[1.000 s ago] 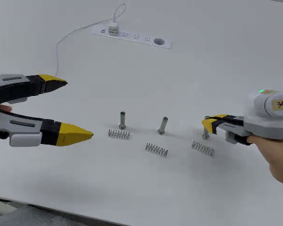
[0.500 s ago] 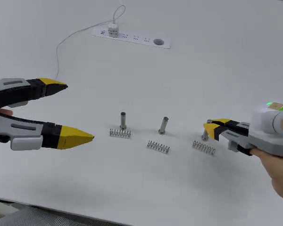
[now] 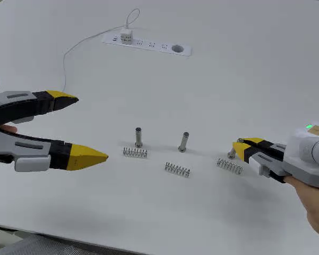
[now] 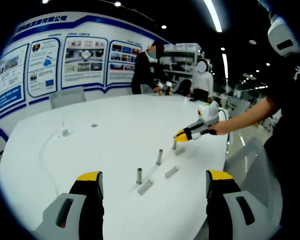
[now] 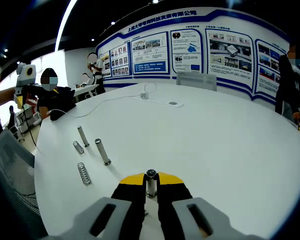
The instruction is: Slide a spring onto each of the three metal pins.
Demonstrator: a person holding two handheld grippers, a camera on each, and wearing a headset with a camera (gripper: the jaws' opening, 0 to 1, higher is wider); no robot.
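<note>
No spring is on a pin yet. All three lie flat on the white counter (image 3: 255, 69), each just on the near side of its pin. The left pin (image 3: 138, 136) and middle pin (image 3: 184, 142) stand free, with the left spring (image 3: 135, 153) and middle spring (image 3: 177, 169) beside them. The right claw (image 3: 237, 144) is clenched around the right pin (image 5: 151, 181), and the right spring (image 3: 229, 166) lies just near of it. The left claw (image 3: 90, 127) hangs released, jaws wide apart, well left of the row. By my judgement all three pins remain to be done. A power strip (image 3: 149, 43) lies at the far side, well clear, and nothing blocks the pins.
</note>
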